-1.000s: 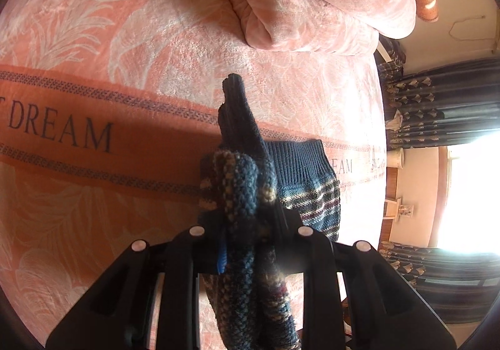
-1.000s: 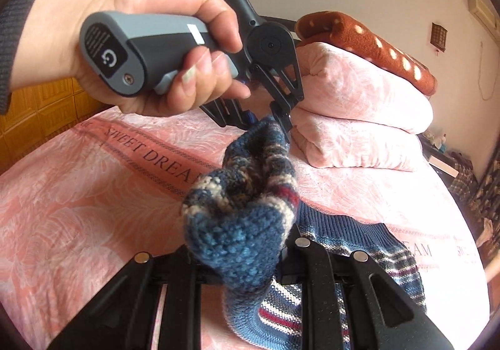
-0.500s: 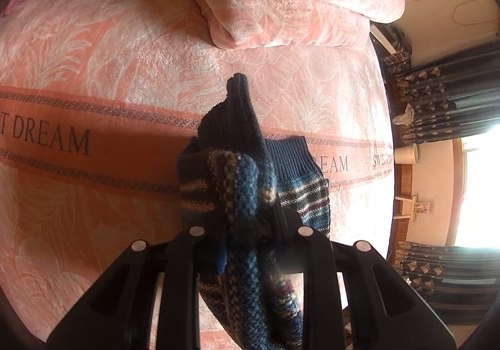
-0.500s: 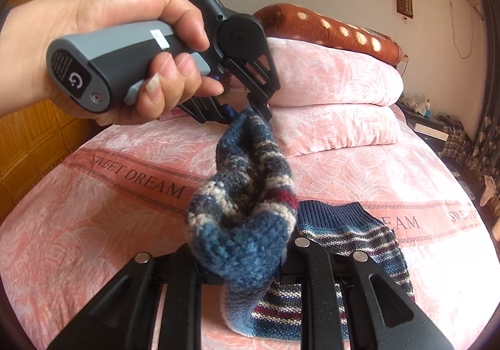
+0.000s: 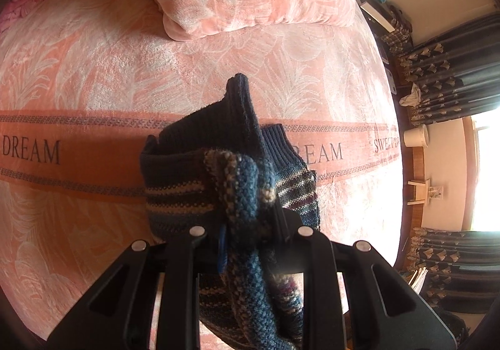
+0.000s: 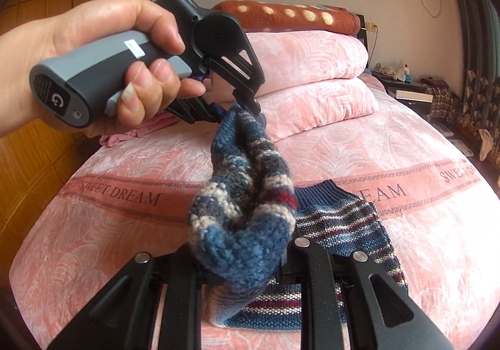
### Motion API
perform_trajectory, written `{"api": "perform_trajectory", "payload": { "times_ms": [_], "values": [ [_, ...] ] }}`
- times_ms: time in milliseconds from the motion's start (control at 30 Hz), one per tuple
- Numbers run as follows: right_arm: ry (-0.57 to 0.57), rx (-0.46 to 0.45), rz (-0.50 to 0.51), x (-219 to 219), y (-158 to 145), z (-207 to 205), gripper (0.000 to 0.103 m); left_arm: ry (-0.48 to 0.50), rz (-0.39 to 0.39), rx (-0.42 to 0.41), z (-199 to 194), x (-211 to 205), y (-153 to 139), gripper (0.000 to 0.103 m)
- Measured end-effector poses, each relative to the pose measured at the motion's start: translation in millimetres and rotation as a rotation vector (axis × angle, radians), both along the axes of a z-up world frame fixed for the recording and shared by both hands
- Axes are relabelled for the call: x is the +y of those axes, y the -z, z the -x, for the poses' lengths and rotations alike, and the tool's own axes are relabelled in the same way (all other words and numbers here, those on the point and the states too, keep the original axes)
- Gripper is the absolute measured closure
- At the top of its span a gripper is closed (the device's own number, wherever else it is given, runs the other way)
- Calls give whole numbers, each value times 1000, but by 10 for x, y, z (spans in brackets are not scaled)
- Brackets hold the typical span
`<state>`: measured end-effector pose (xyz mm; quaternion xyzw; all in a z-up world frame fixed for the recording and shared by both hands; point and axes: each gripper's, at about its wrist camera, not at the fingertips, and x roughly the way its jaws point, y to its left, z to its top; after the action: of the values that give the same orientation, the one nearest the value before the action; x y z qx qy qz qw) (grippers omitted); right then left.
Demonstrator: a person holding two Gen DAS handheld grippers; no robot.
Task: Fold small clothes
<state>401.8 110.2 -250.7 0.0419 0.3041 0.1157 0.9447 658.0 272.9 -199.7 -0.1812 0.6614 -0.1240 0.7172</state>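
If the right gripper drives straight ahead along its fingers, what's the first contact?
Probably the left gripper, which holds the other end of the knitted sweater clamped in the right gripper. Depth is unclear.

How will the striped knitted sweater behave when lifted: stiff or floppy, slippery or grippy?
Likely floppy: the striped knitted sweater sags between the left hand-held gripper and right hand-held gripper. Probably grippy, given its coarse chunky knit. It should settle flat on the bedspread rather than roll.
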Motion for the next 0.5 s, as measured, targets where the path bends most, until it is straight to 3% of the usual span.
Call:
{"api": "perform_trajectory", "payload": {
  "times_ms": [500],
  "values": [
    [106,62,-179,-799,437,-7,83,125,-70,23,-89,-952,456,82]
  ]
}}
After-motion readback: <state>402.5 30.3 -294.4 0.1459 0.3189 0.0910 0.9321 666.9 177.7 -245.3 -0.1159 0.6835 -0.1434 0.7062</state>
